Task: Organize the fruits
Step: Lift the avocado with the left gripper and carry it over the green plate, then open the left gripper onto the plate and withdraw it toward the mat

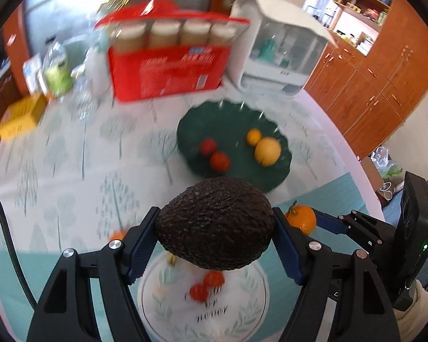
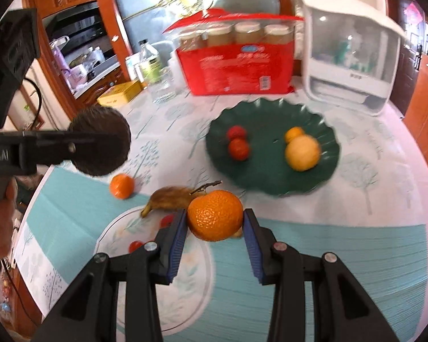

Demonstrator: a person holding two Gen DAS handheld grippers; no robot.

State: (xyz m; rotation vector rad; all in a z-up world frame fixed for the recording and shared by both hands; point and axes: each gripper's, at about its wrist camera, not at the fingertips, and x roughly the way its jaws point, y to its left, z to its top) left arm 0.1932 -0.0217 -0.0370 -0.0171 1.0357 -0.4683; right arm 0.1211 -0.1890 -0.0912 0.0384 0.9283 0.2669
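The bench (image 2: 371,199) carries a tree-printed cloth with a teal mat laid over its near part; at the far edge stand a white countertop cabinet (image 2: 353,54) with a clear front and, to its left, a red box (image 2: 236,65) with a row of jars showing at its top; a yellow box (image 2: 119,92) and some bottles sit further left, blurred; nearer, on the printed cloth, lies a dark green scalloped plate (image 2: 268,173) holding two red fruits (image 2: 238,148) touching each other on its left side and, on its right, a pale yellow round fruit (image 2: 302,154) with a smaller orange-yellow one (image 2: 294,134) just behind it; on the teal mat lies a white oval plate (image 2: 185,270) with a leaf print, carrying small red tomatoes (image 1: 205,286) and one end of a browned banana (image 2: 171,196); the left tongs (image 1: 214,228) are clamped on a dark, pebbly avocado (image 1: 215,223), held clear above the white plate, both blue pads pressing its sides; the right tongs (image 2: 215,228) are closed on an orange mandarin (image 2: 215,215) with a stalk, lifted off the mat above the banana; a second, smaller mandarin (image 2: 122,185) rests on the bench near the edge of the mat, left of the banana.
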